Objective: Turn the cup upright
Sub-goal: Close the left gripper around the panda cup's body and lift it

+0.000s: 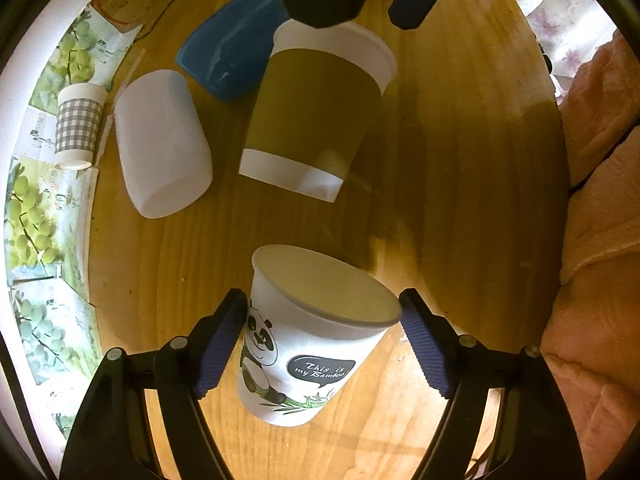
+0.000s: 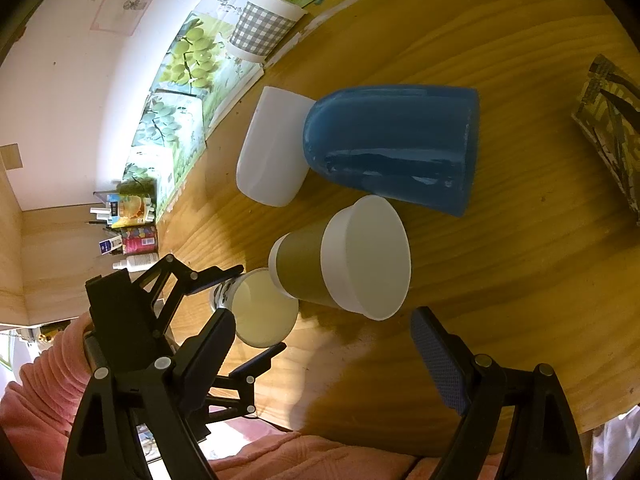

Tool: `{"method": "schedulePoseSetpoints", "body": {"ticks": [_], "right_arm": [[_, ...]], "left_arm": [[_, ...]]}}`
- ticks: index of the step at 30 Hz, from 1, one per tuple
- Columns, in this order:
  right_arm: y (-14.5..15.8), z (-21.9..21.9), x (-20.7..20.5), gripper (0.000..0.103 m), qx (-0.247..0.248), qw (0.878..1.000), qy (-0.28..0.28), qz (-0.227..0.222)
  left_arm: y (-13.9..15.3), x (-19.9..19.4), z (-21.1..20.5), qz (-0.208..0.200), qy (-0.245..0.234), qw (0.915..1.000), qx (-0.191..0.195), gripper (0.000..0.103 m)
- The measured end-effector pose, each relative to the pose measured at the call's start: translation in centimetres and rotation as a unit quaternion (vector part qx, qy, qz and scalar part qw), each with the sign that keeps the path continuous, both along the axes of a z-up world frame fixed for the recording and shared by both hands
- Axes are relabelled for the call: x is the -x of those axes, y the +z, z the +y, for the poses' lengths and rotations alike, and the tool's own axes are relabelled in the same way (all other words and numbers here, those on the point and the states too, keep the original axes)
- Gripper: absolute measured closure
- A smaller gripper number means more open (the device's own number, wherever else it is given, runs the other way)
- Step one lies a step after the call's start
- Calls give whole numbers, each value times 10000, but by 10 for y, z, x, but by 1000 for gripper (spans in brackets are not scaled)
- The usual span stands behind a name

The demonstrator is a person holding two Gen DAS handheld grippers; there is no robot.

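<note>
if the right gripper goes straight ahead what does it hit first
Most likely the brown-sleeved paper cup lying on its side just ahead of the open right gripper, roughly centred between the fingers. The blue cup lies beyond; depth is uncertain.

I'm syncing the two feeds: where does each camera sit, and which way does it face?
Left wrist: on the left gripper, looking down its open fingers at the panda cup on the table.
Right wrist: on the right gripper, open, facing the brown cup; a pink sleeve shows.
Shared: both cups, blue cup.

Black hand-held gripper [image 1: 322, 344], blue ribbed pads [image 1: 218, 350], pink fleece sleeve [image 2: 44, 384].
</note>
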State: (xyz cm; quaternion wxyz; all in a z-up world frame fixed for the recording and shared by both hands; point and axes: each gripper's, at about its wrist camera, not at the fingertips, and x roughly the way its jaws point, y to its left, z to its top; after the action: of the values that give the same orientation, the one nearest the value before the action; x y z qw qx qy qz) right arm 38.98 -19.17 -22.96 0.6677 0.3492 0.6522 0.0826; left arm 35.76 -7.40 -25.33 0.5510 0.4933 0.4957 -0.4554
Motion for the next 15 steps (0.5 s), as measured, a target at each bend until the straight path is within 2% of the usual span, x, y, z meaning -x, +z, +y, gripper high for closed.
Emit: {"method": "schedulePoseSetpoints", "body": {"ticks": [6, 15], "right_arm": [[0, -3, 0, 13, -8, 10000, -52, 6], [1, -3, 2, 13, -31, 10000, -16, -25]], "left_arm": [[-1, -3, -5, 171, 128, 9998, -27, 24], [-8, -24, -3, 570, 772, 9954, -81, 24]]}}
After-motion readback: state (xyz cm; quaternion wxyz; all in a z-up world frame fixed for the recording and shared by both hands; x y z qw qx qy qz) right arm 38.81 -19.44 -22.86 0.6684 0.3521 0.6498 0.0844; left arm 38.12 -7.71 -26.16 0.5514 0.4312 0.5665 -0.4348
